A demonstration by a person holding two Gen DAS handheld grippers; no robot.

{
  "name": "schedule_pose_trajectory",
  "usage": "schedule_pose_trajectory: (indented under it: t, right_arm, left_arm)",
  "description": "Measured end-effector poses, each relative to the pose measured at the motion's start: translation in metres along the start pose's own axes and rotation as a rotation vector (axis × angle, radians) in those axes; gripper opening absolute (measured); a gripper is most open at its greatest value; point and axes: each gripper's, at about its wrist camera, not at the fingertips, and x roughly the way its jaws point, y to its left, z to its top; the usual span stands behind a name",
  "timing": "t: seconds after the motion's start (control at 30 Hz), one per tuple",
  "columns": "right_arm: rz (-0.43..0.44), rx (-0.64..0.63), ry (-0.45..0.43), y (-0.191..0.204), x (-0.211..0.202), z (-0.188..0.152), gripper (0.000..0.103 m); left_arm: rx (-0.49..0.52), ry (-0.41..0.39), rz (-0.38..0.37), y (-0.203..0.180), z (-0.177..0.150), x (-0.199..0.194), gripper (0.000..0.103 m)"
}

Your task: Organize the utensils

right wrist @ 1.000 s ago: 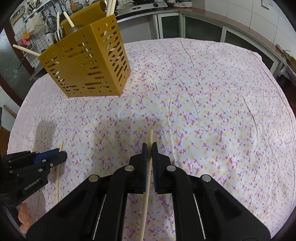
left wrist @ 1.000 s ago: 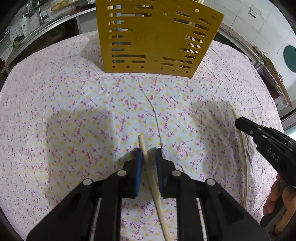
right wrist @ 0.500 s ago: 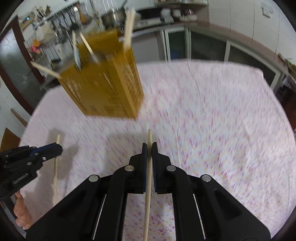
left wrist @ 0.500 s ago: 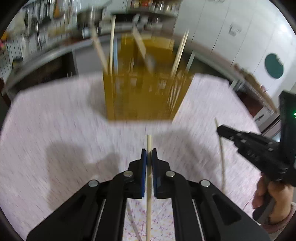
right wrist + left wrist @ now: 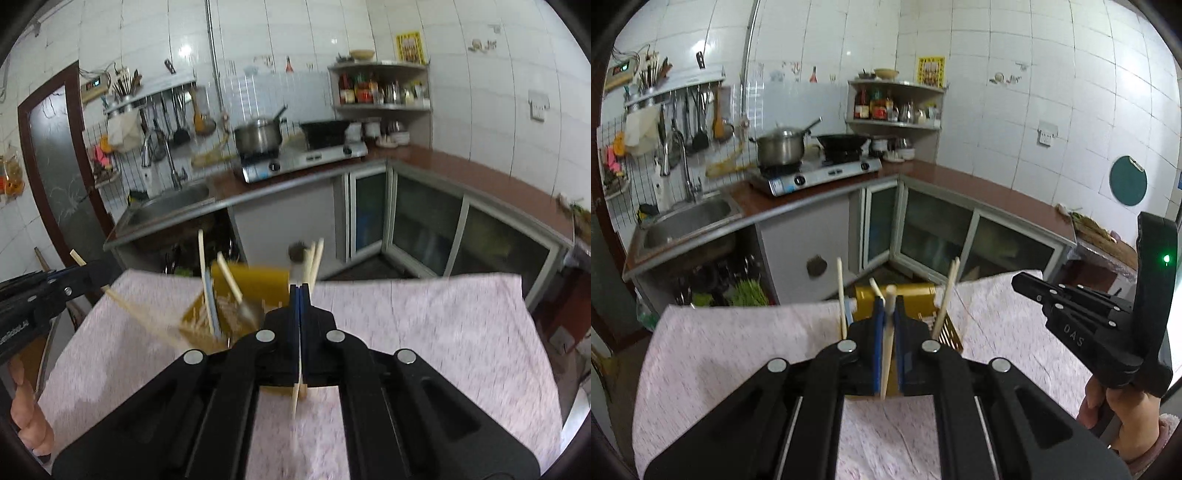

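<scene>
Two chopsticks are left to stow: the left gripper [image 5: 888, 321] is clenched on one chopstick [image 5: 887, 354] and the right gripper [image 5: 300, 317] on another [image 5: 297, 387], both near the yellow holder [image 5: 255, 284], which already contains several utensils.

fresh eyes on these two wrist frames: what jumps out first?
Each gripper is clamped on a single wooden chopstick: the left gripper holds its chopstick upright at frame center, and the right gripper pinches another chopstick. Right behind both sits the yellow slotted utensil holder on the floral tablecloth, with chopsticks already sticking out of it. Behind that, a steel pot sits on the stove.
</scene>
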Motion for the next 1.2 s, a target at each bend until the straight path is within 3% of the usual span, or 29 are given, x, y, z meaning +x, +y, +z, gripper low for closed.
schedule_pose_trajectory:
  t: [0.23,0.4,0.73,1.07,1.2]
  right_arm:
    - [0.003,-0.036,-0.025,0.000,0.002,0.033,0.001]
    - [-0.022,0.021,0.078,-0.030,0.035,0.002,0.001]
    - [-0.094,0.160,0.309,-0.096,0.121,-0.071,0.002]
    - [-0.100,0.225,0.403,-0.113,0.208,-0.071,0.003]
    - [-0.095,0.230,0.429,-0.112,0.241,-0.063,0.015]
  left_arm:
    - [0.014,-0.035,0.000,0.005,0.020,-0.011,0.006]
    - [-0.003,0.032,-0.007,0.011,-0.001,0.004,0.006]
    - [-0.023,0.091,0.000,0.033,-0.046,0.006,0.006]
    - [-0.043,0.129,0.031,0.066,-0.063,0.031,0.006]
    - [-0.052,0.131,0.034,0.072,-0.062,0.036,0.007]
